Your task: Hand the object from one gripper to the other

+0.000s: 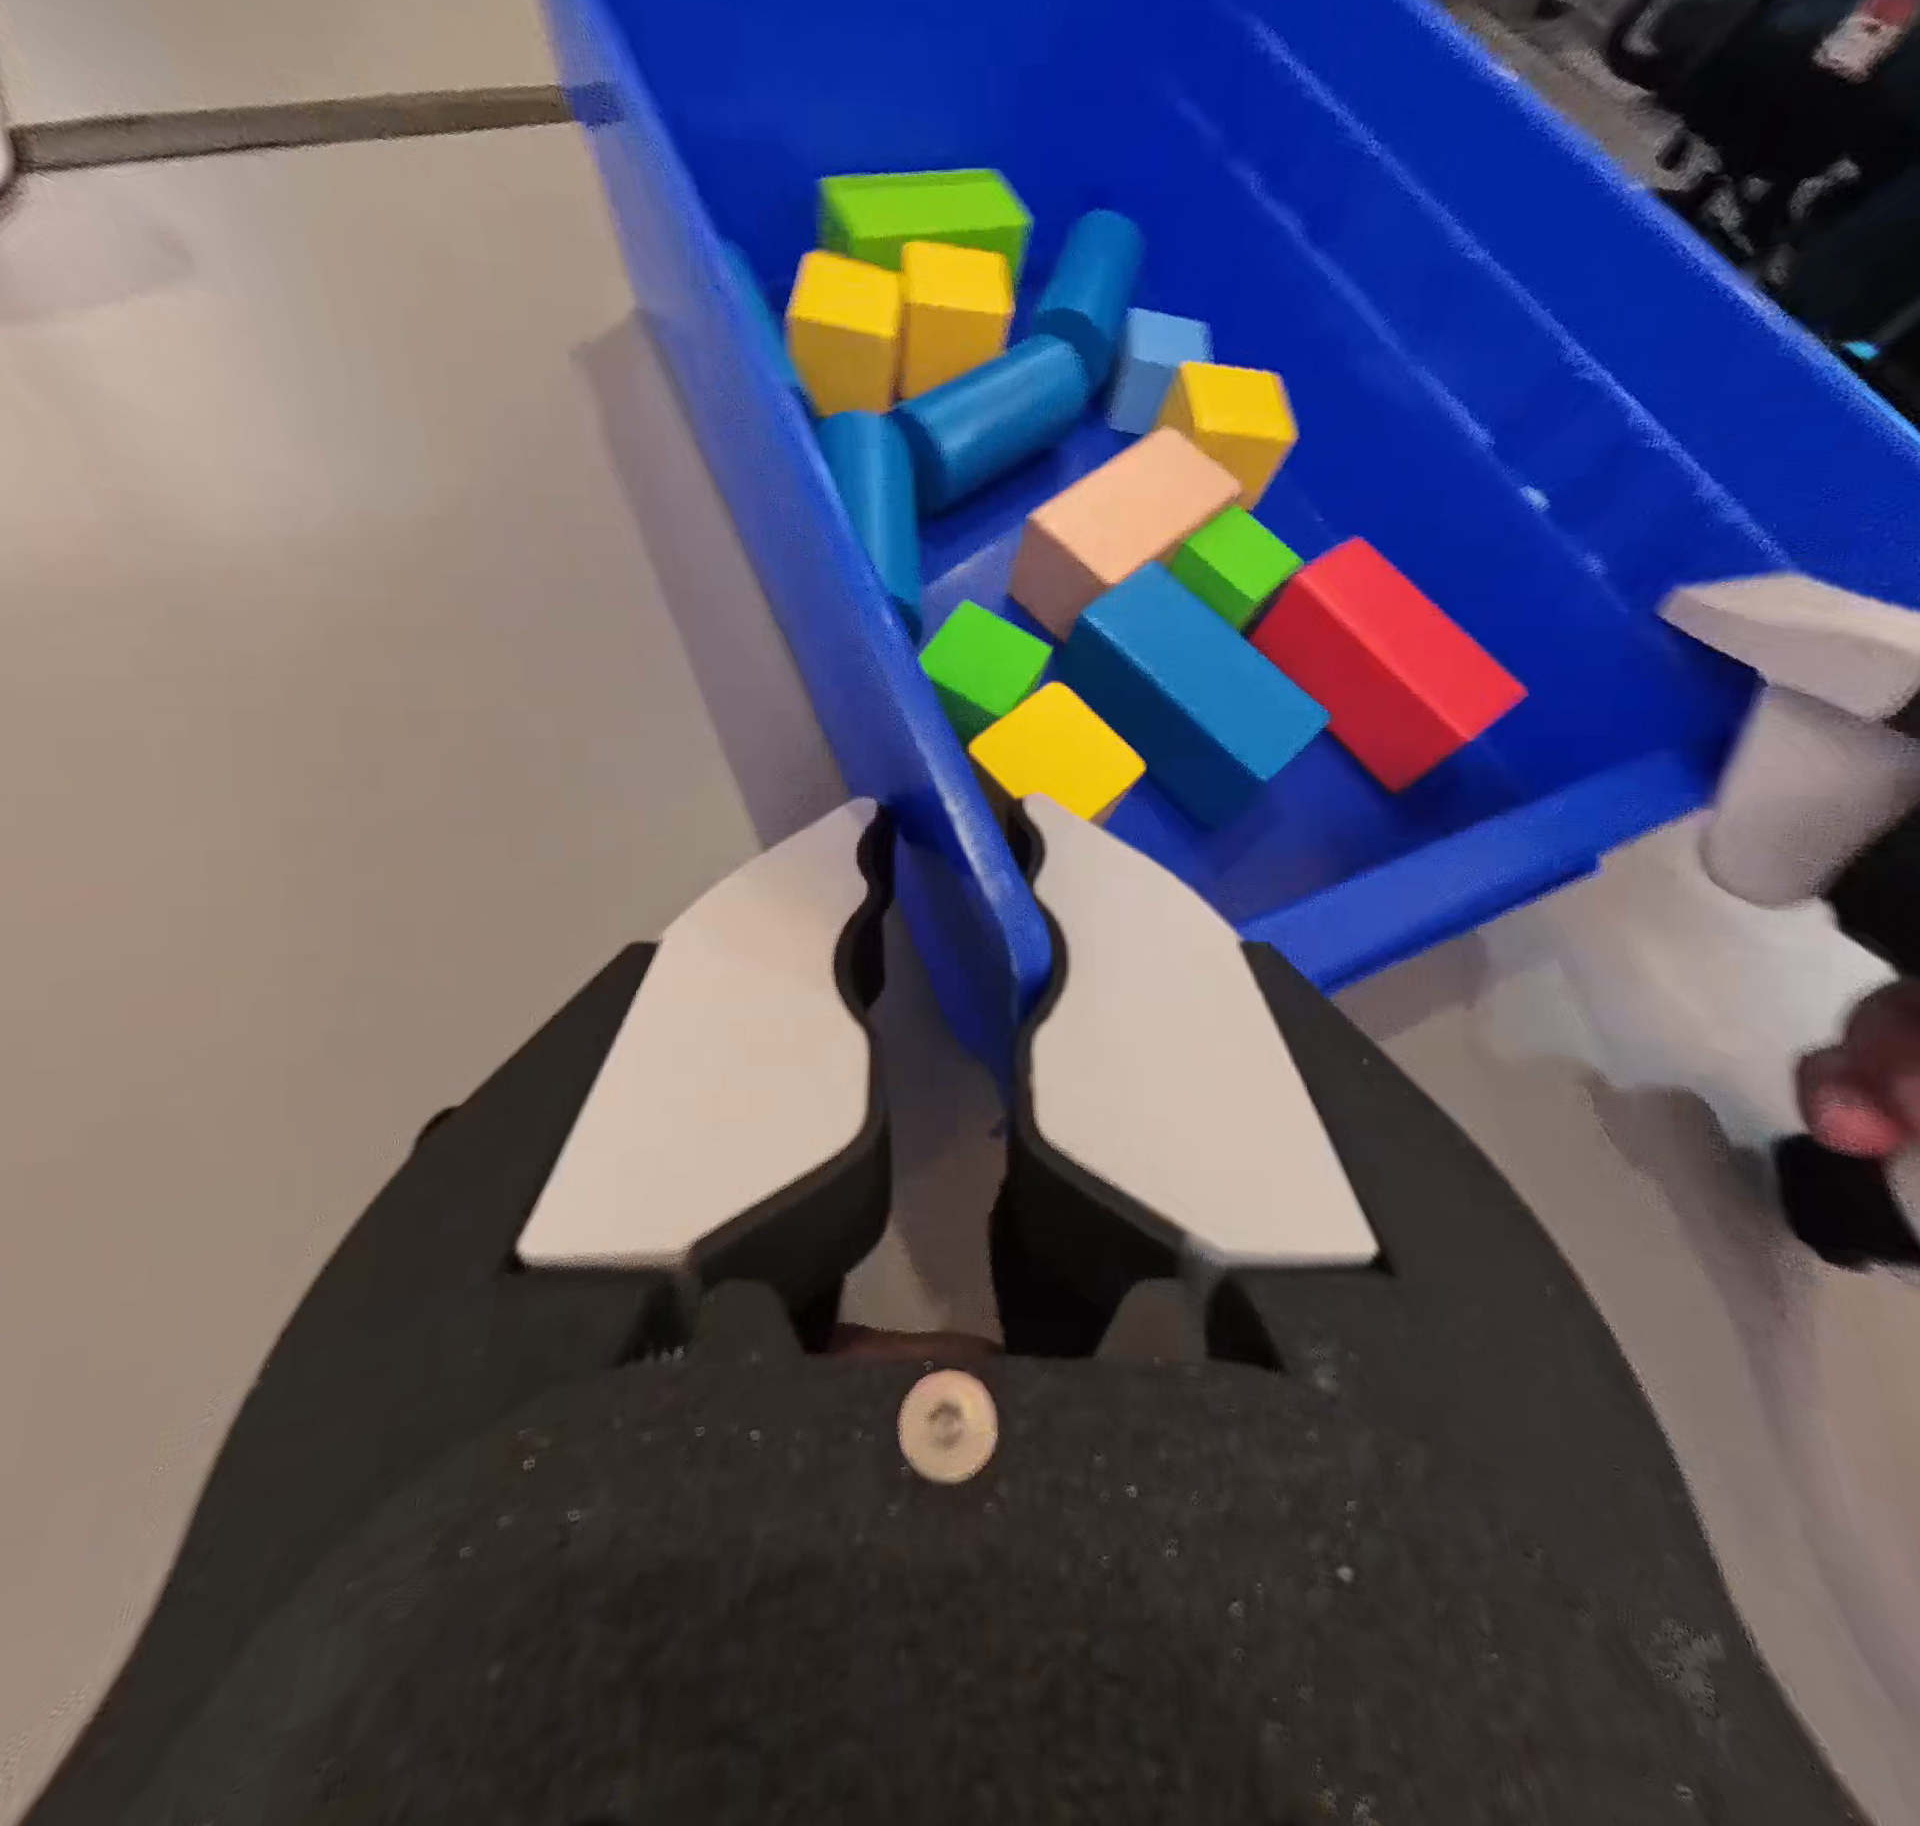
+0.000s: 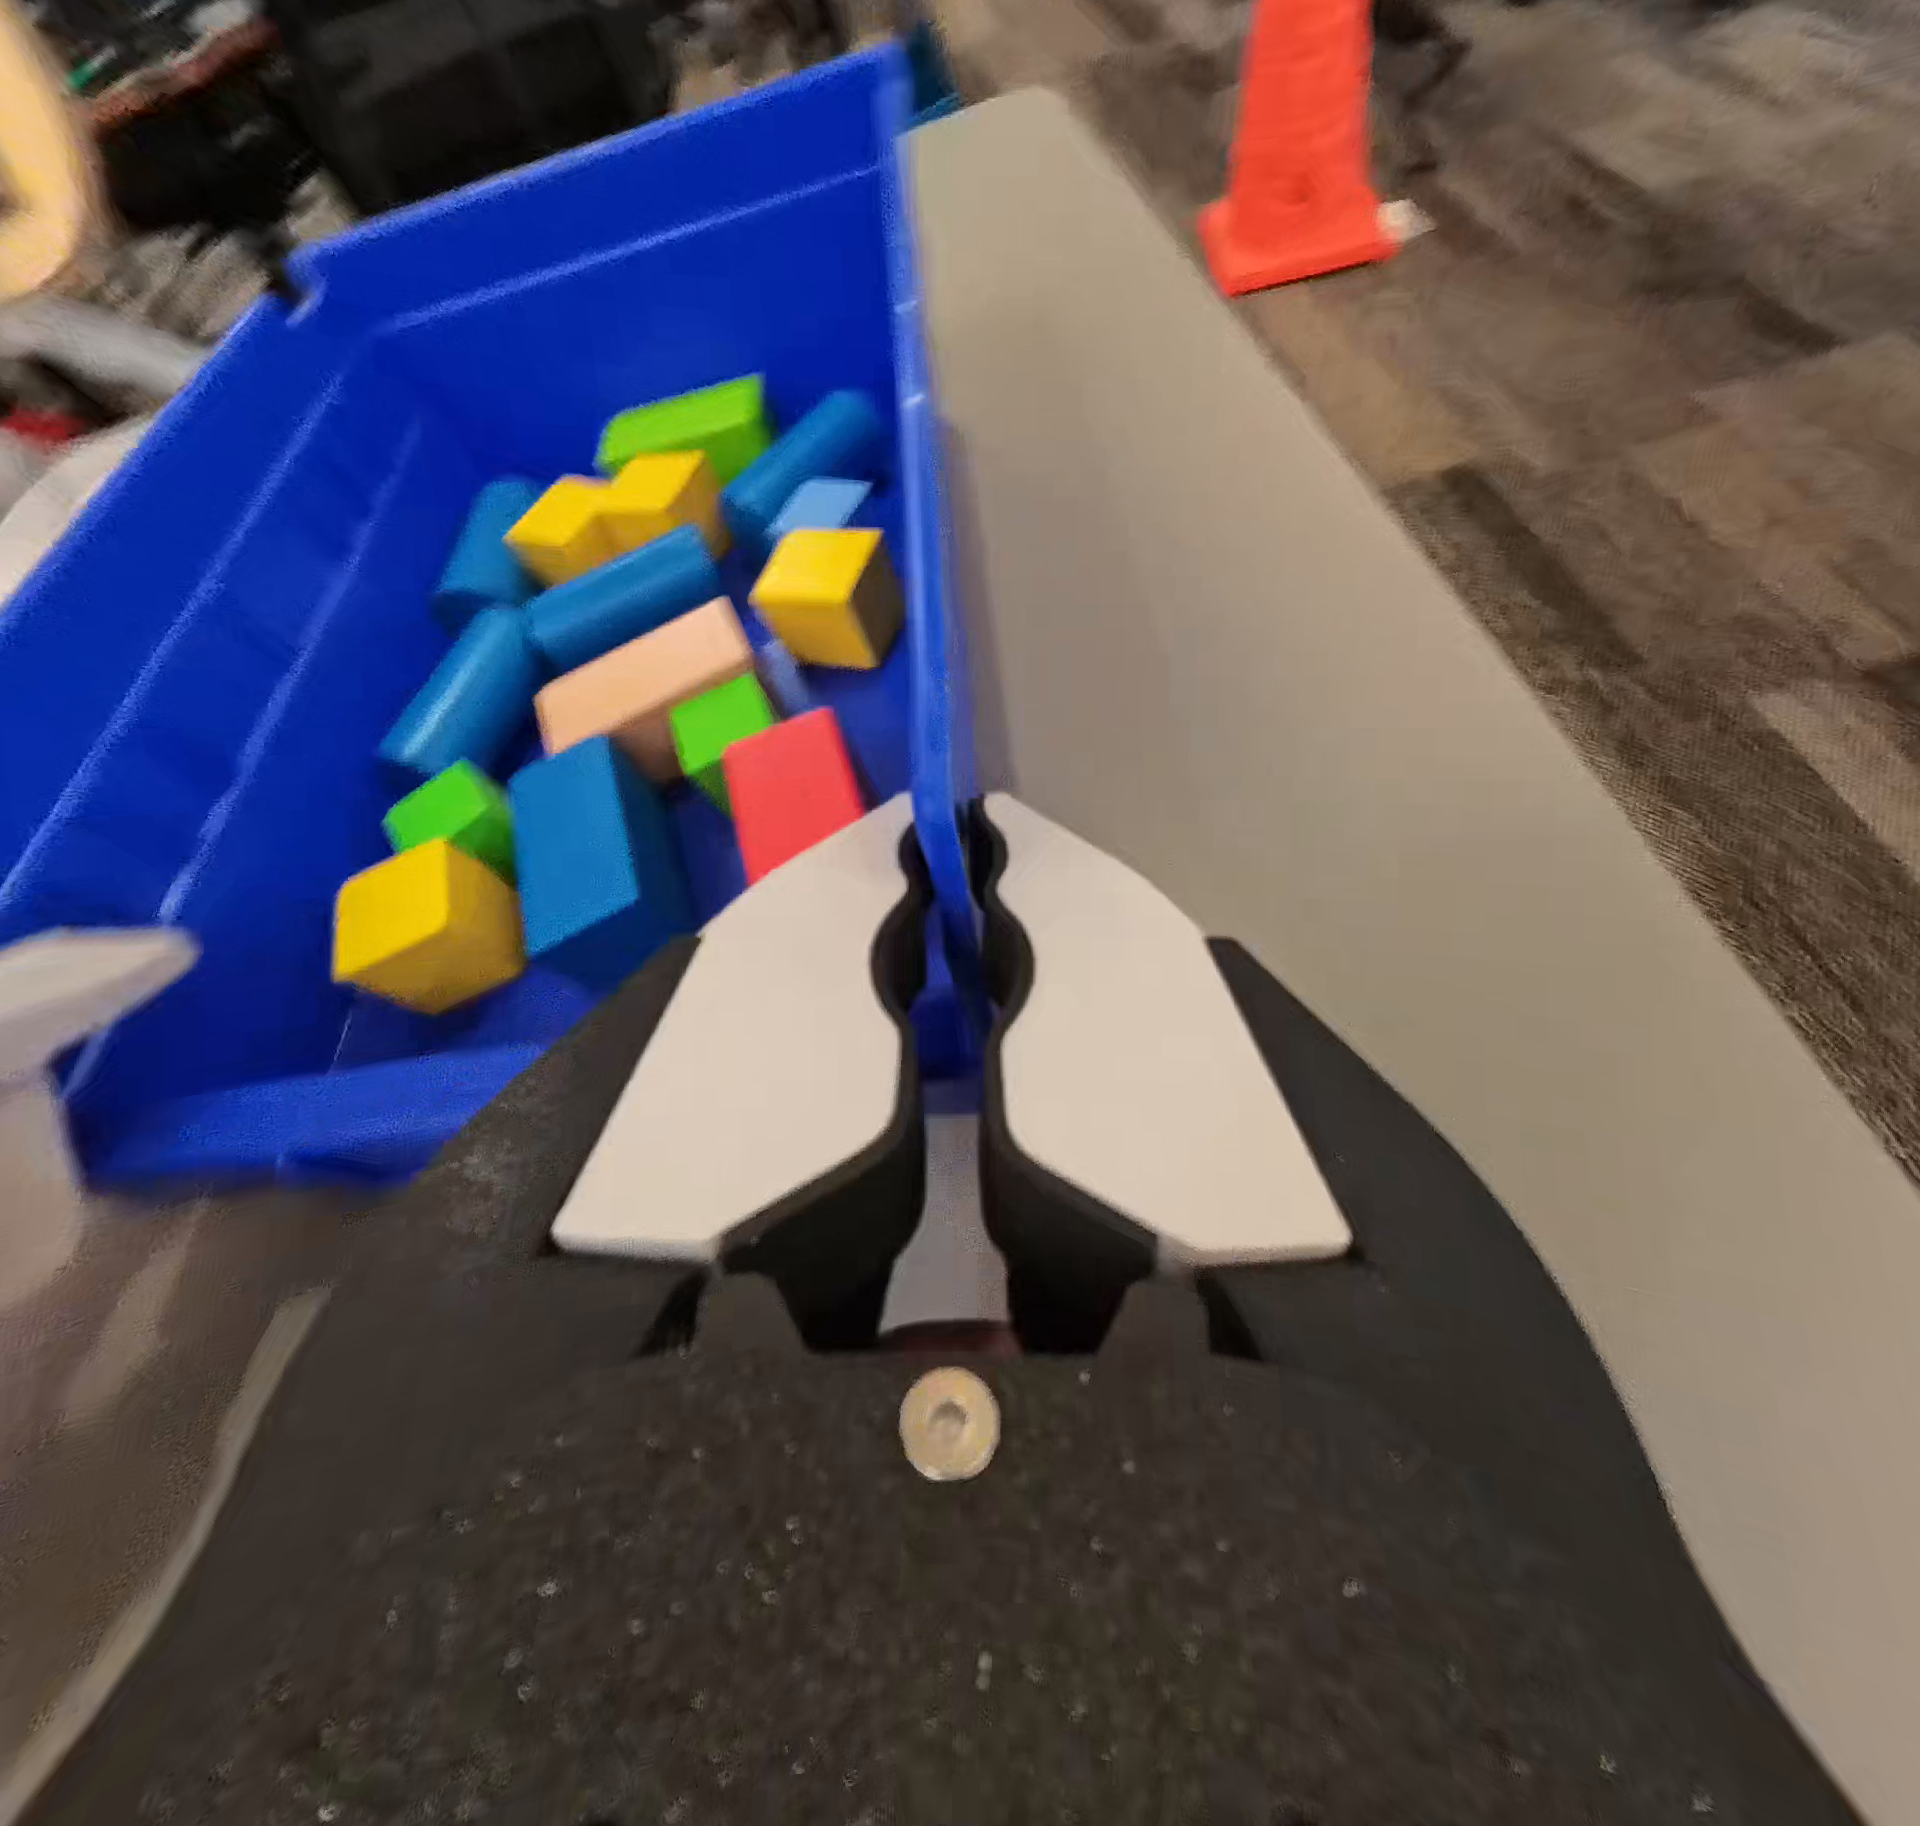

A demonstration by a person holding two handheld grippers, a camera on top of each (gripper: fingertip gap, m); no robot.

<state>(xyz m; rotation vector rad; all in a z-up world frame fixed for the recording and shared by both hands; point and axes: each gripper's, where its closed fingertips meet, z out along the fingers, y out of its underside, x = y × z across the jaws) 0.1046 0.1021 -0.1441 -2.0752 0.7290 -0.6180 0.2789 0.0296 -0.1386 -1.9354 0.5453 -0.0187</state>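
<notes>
A blue plastic bin (image 1: 1351, 218) sits on a pale table and holds several coloured wooden blocks, among them a red block (image 1: 1387, 664), a blue block (image 1: 1195, 690) and a yellow cube (image 1: 1055, 753). My left gripper (image 1: 951, 815) is shut on the bin's left wall near its near corner. My right gripper (image 2: 948, 805) is shut on the bin's right wall (image 2: 930, 529), with the red block (image 2: 795, 784) just inside. The right gripper's white fingers (image 1: 1808, 696) also show at the right edge of the left wrist view. A white finger of the left gripper (image 2: 73, 976) shows at the left edge of the right wrist view.
The table (image 1: 260, 633) has a dark seam (image 1: 291, 124) running left of the bin. In the right wrist view the table edge (image 2: 1558, 945) drops to carpet, where an orange cone-like object (image 2: 1299, 114) stands. Dark furniture lies beyond the bin.
</notes>
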